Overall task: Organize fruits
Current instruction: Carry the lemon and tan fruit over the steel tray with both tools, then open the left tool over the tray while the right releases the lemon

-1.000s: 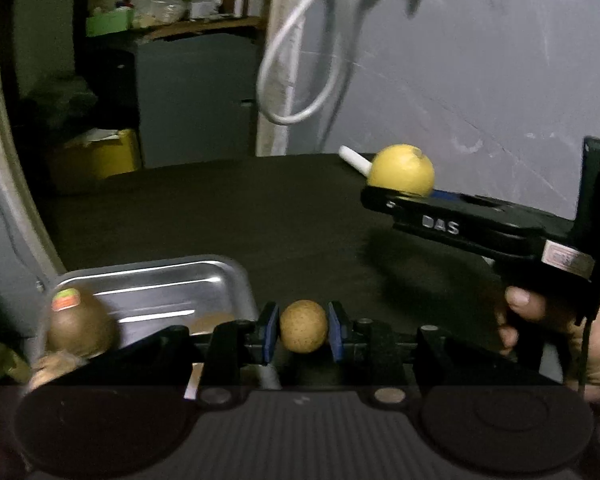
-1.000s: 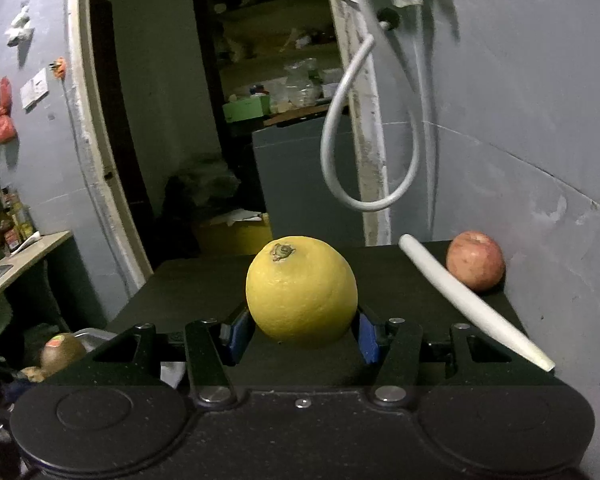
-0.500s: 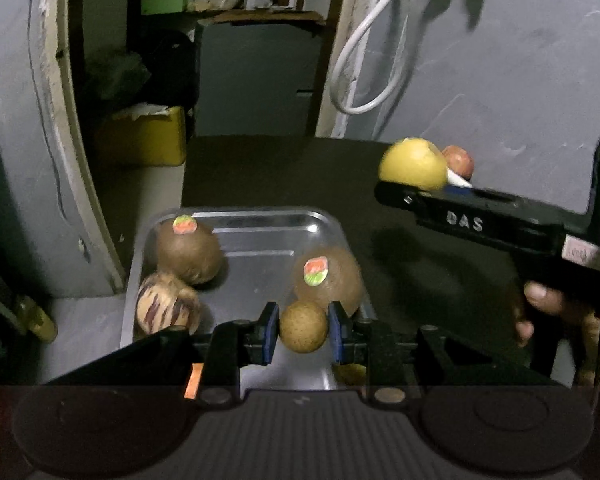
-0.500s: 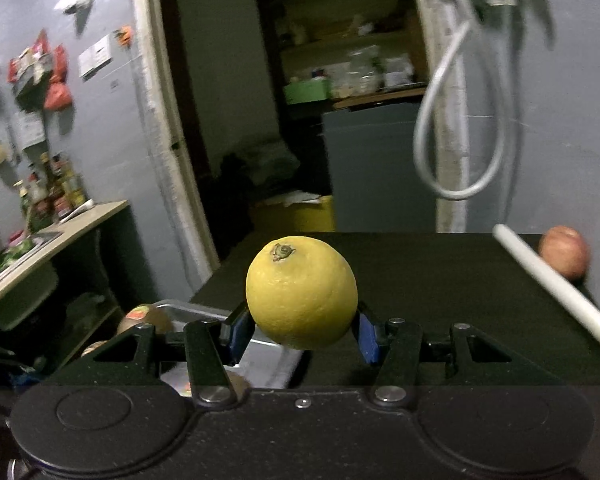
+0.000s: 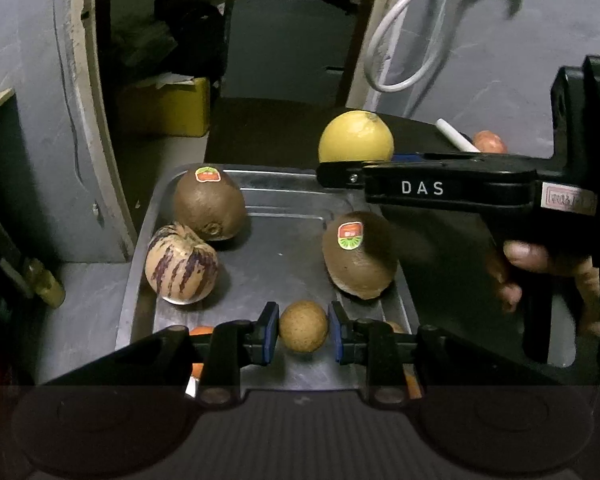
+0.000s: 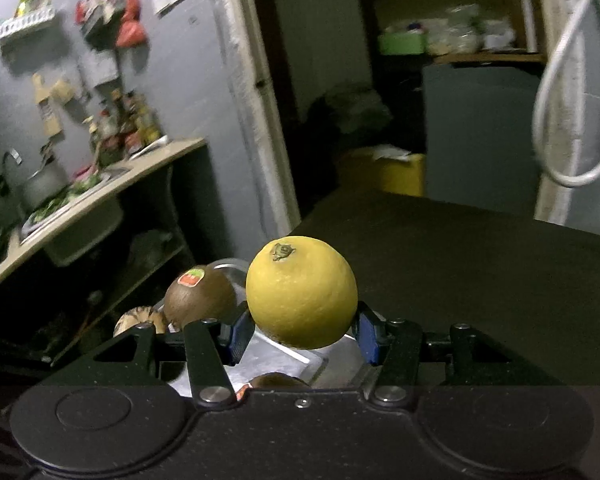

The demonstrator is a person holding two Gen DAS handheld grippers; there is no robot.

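Tray rim [image 5: 260, 171] beneath gripped lemon [image 5: 355, 137]

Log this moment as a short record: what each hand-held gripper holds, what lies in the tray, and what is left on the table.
left hand-held gripper: shut on a small round brown fruit, above the tray's near end
right hand-held gripper: shut on a lemon, at the tray's far edge
tray: metal, holds two kiwis with stickers and a striped fruit
table: dark top; an apple and a white stick at the far side
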